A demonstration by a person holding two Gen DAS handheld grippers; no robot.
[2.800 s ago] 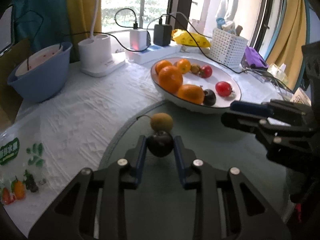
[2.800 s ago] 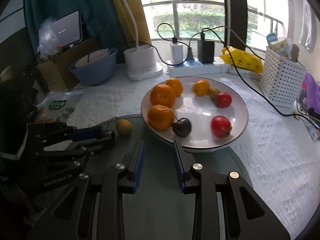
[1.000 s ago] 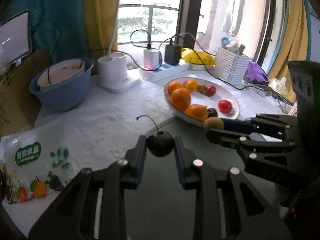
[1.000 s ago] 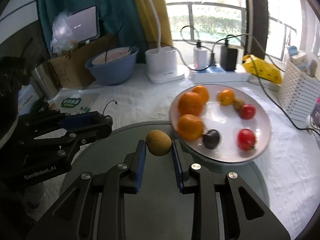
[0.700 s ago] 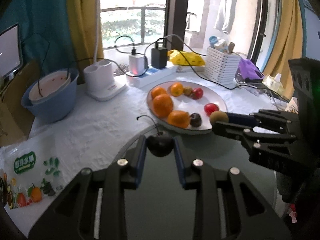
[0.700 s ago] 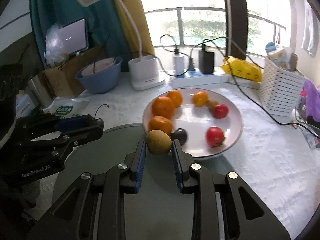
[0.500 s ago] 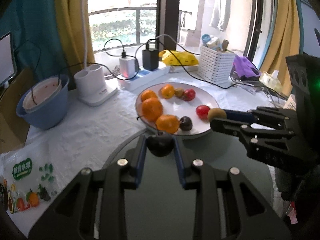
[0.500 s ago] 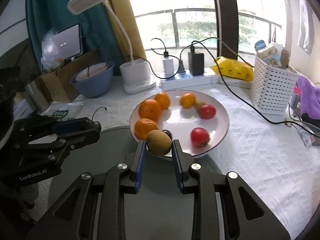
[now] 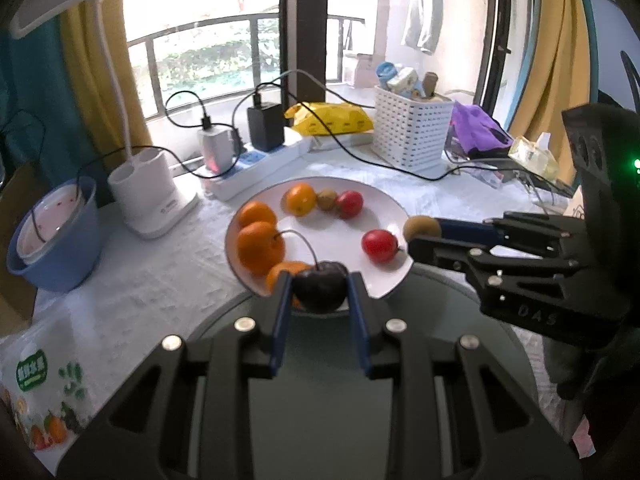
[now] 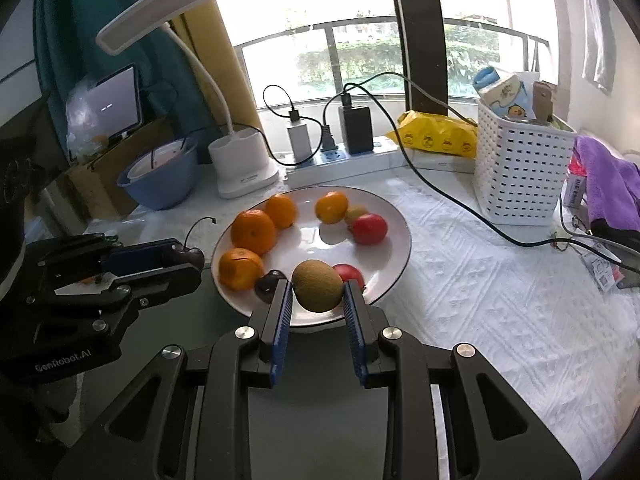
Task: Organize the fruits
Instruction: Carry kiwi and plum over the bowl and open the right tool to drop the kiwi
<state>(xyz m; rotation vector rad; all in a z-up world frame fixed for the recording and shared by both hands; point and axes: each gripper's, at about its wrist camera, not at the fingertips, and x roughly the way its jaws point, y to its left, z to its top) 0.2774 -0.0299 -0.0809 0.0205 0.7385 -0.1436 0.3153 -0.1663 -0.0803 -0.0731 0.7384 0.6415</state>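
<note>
writing: "GenRobot.AI" on left gripper [image 10: 188,258]; "DAS" on right gripper [image 10: 317,294]
left: clamped on cherry [image 9: 320,286], over plate [image 9: 384,200] near rim
right: clamped on kiwi [image 10: 317,285], over plate front
vs earlier: both now closer to plate

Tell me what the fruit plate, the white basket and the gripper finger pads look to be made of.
Plate: probably glazed ceramic; glossy white with a thin dark rim, and fruit reflects in it.
Basket: moulded white plastic, going by its regular grid of small holes and matte look.
Finger pads: blue, finely ridged, likely rubber or soft plastic, on black frames that look like rigid plastic; hard to be sure.
</note>
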